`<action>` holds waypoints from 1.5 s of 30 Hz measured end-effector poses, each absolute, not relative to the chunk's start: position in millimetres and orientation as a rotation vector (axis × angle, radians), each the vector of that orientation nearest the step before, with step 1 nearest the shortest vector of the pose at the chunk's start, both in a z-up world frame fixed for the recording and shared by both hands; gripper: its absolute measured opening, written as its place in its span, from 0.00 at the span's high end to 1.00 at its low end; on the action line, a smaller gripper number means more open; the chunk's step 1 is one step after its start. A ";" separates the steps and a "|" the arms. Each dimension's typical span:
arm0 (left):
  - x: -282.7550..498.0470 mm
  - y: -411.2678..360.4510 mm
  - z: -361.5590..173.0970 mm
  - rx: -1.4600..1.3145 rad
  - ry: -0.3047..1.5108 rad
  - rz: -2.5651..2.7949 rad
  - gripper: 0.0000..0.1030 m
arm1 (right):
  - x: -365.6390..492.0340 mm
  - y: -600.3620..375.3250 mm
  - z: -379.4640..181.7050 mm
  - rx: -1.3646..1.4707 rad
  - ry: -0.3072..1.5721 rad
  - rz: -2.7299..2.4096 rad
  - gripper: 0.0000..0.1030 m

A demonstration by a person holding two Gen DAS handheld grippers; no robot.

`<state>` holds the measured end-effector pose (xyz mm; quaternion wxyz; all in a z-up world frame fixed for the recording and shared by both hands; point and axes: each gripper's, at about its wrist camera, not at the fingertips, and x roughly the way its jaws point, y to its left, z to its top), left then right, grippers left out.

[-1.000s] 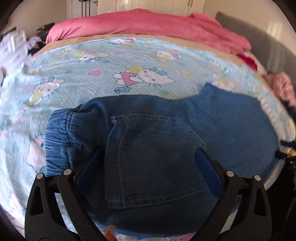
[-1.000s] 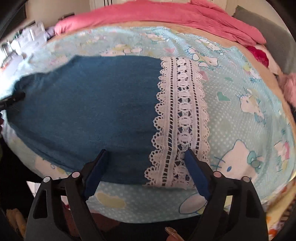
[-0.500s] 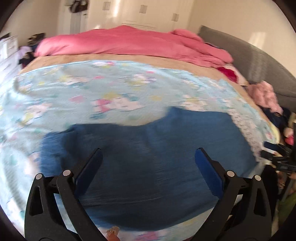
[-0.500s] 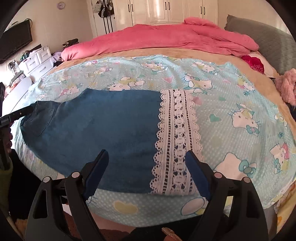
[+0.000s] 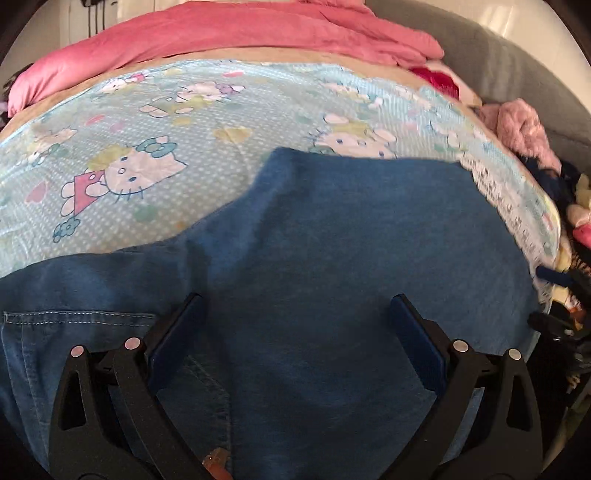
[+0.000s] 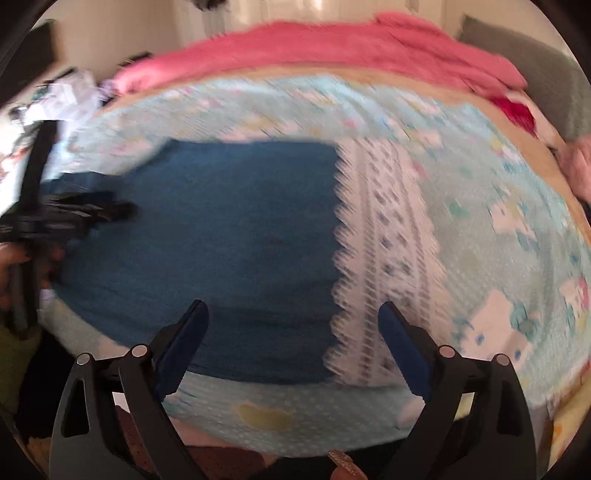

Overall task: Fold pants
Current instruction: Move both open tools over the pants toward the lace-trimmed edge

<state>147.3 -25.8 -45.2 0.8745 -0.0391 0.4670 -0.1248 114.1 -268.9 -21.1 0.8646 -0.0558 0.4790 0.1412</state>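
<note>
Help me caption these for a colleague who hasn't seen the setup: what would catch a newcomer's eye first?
Blue denim pants lie spread flat across the near edge of a bed, on a pale blue cartoon-cat sheet. A white lace band on the sheet borders the leg end. A pink duvet is heaped at the far side, and both the left gripper and right gripper hang open over the pants.

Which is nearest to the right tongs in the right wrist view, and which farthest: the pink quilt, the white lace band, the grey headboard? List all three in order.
From the right tongs, open and empty:
1. White lace band, just ahead, between the tips and toward the right one.
2. Pink quilt, across the bed's far end.
3. Grey headboard, behind the quilt at far right.
</note>
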 end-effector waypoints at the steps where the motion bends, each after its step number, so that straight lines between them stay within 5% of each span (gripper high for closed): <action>1: 146.8 -22.2 -44.2 -0.100 0.966 -0.260 0.09 | 115.5 -275.2 -22.9 -0.085 1.012 0.296 0.10; 28: 73.6 -1.4 28.8 -0.180 0.766 -0.251 0.09 | 82.0 -338.4 43.9 0.137 0.781 0.204 0.06; 45: 70.0 -83.9 49.3 -0.030 0.786 -0.379 0.09 | 66.2 -367.9 51.6 0.209 0.719 0.164 0.06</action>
